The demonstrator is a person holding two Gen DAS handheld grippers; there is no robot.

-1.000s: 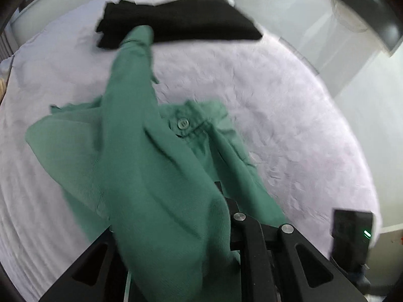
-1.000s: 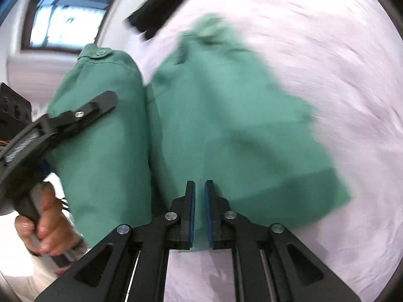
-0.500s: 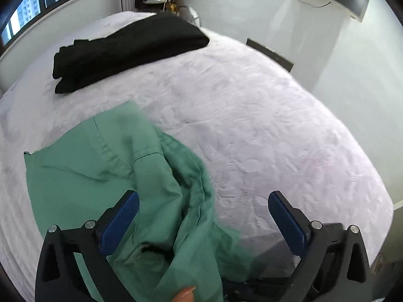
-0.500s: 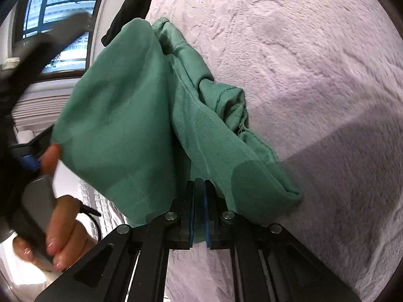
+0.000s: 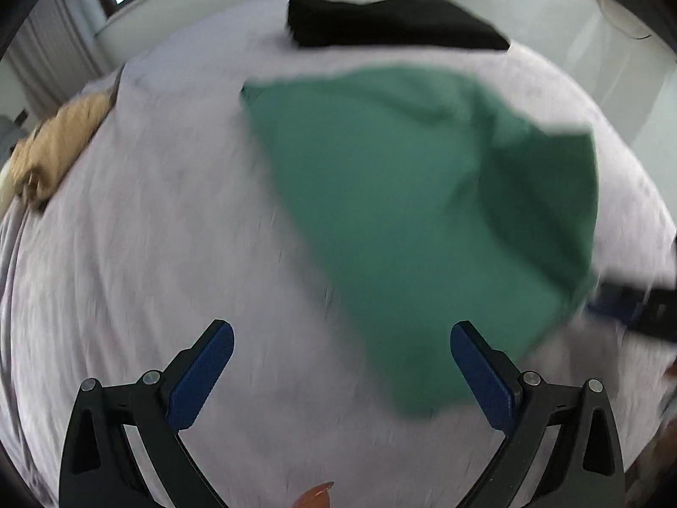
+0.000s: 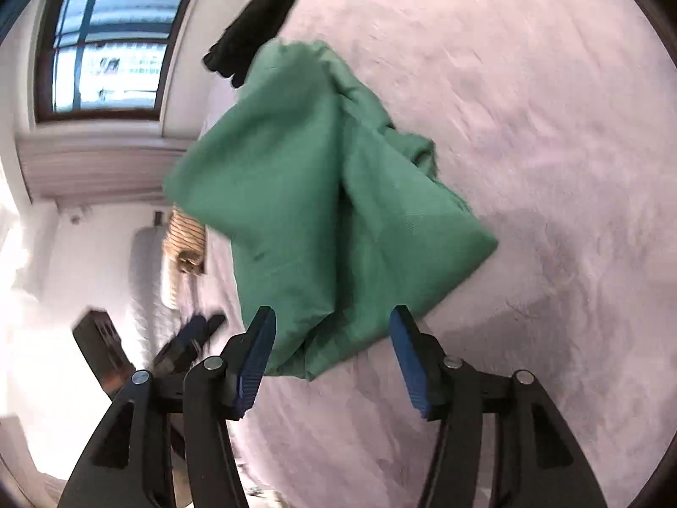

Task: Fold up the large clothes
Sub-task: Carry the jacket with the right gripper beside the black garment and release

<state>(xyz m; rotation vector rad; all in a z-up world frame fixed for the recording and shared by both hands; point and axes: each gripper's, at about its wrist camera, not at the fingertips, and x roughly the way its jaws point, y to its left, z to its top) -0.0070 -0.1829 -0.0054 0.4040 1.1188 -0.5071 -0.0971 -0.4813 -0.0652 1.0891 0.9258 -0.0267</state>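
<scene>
Two fisheye views, each looking forward along a handheld gripper's two fingers. The left wrist camera looks steeply down on a pale bedspread (image 5: 177, 220), with a green garment (image 5: 423, 211) right of centre. The right wrist camera faces the same bedspread (image 6: 529, 127) at a shallower angle, close to the garment (image 6: 330, 194). Both show folded black clothing (image 5: 389, 21) (image 6: 258, 17) at the top.

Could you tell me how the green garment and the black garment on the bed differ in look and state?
The green garment lies loose and rumpled in the middle of the bed; the black garment sits as a neat, flat, squared stack at the far end. The green garment lies just beyond the fingers of both grippers, while the black garment lies far off. Both rest on the same pale cover.
</scene>
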